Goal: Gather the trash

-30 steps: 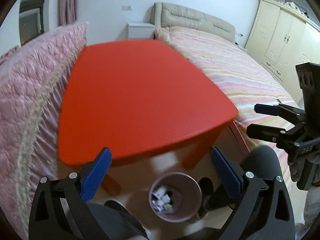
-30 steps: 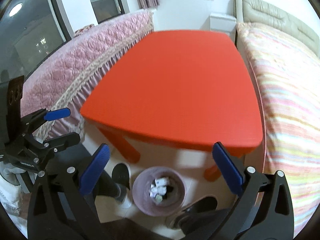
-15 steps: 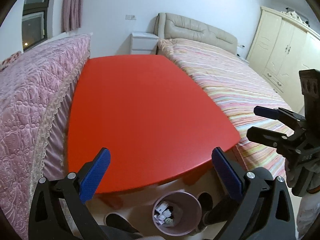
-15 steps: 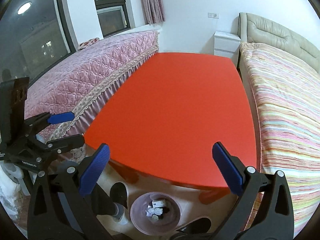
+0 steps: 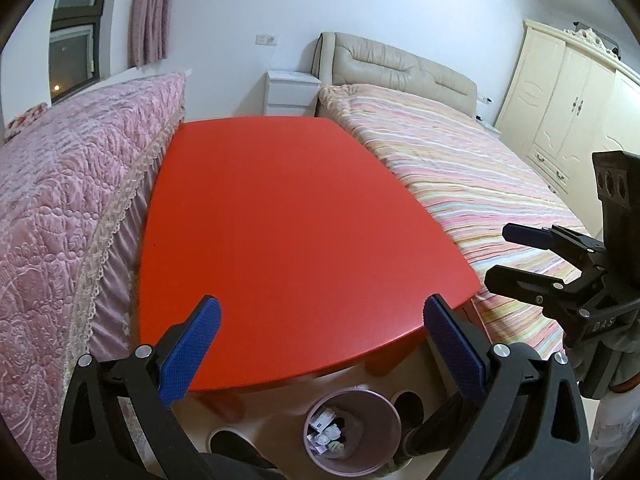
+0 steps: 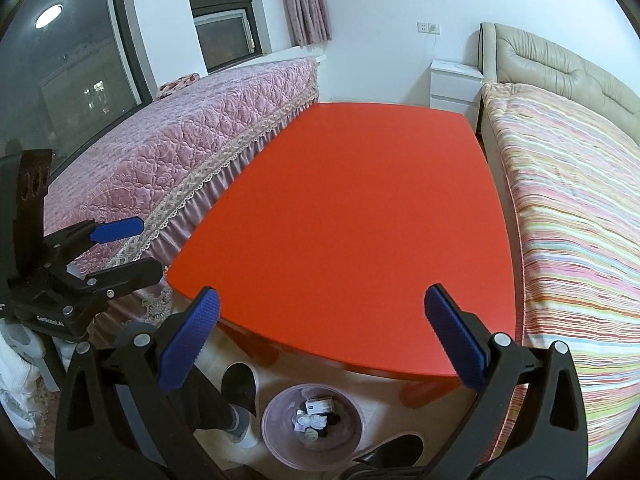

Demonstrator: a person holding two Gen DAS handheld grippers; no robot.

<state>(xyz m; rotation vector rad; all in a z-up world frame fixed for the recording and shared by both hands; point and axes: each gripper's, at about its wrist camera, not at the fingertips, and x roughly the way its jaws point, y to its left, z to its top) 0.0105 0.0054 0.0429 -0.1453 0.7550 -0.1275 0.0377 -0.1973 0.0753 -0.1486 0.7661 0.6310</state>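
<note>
A pink trash bin (image 5: 386, 420) stands on the floor below the near edge of the red table (image 5: 288, 216). Crumpled paper and small wrappers (image 5: 328, 432) lie inside it. The bin also shows in the right wrist view (image 6: 276, 434), with the trash (image 6: 316, 414) inside. My left gripper (image 5: 320, 344) is open and empty, held above the table's near edge. My right gripper (image 6: 322, 336) is open and empty too. It shows at the right of the left wrist view (image 5: 516, 256). The left gripper shows at the left of the right wrist view (image 6: 128, 248).
A pink quilted bed (image 5: 60, 208) runs along the table's left side. A striped bed (image 5: 472, 184) runs along its right. A white nightstand (image 5: 290, 92) stands behind the table. A cream wardrobe (image 5: 568, 104) is at the far right. The person's feet in dark slippers (image 6: 240, 388) flank the bin.
Both grippers have risen and tilted up. The table now fills the middle of each view and the bin has slid toward the bottom edge. Both stay open and empty.
</note>
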